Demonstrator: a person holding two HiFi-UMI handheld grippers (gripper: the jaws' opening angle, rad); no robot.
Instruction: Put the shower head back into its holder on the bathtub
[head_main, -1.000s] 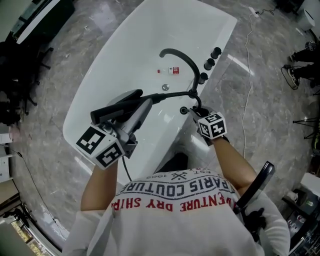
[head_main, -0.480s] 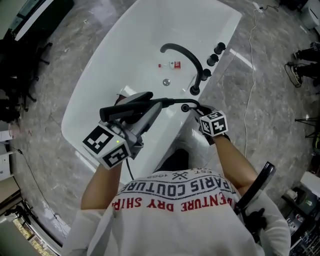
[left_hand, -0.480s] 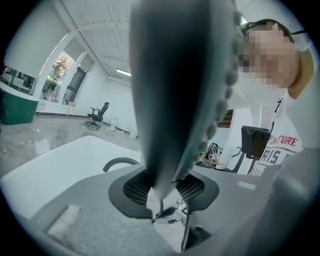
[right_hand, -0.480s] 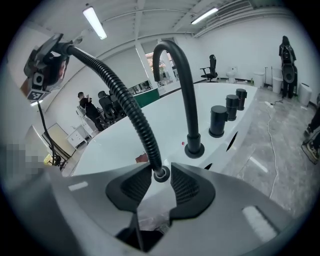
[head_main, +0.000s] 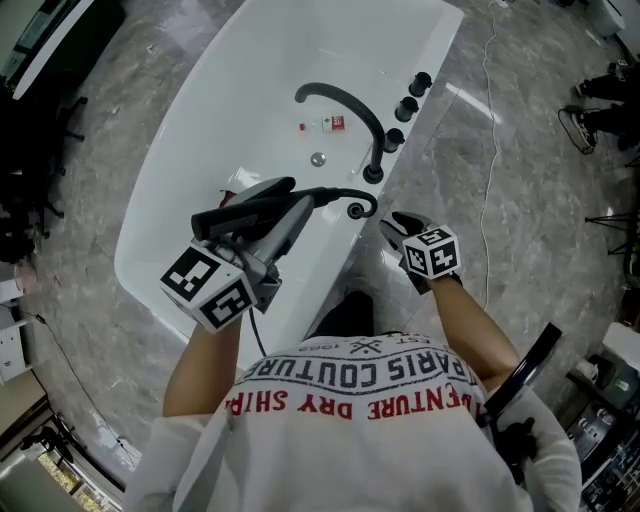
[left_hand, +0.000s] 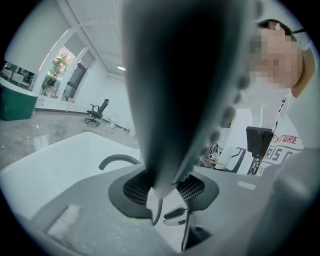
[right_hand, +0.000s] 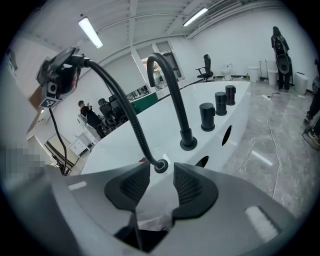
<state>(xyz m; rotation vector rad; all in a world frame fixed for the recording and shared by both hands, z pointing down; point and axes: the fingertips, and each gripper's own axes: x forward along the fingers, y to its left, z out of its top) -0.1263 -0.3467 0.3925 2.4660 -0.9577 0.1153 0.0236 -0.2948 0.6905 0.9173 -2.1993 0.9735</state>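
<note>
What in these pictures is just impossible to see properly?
Left gripper view: the shower head sits so close it is a dark blur; spray face unseen.
Head view: a red-and-white item in the bathtub is too small to identify.
Right gripper view: the hose fills the rim socket, hiding its inside.

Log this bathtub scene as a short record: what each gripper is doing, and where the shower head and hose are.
left gripper: shut on shower head, held over the bathtub
right gripper: open, jaws have just been opening, nothing between them
hose: runs from shower head to round fitting on tub rim, just ahead of right gripper
</note>
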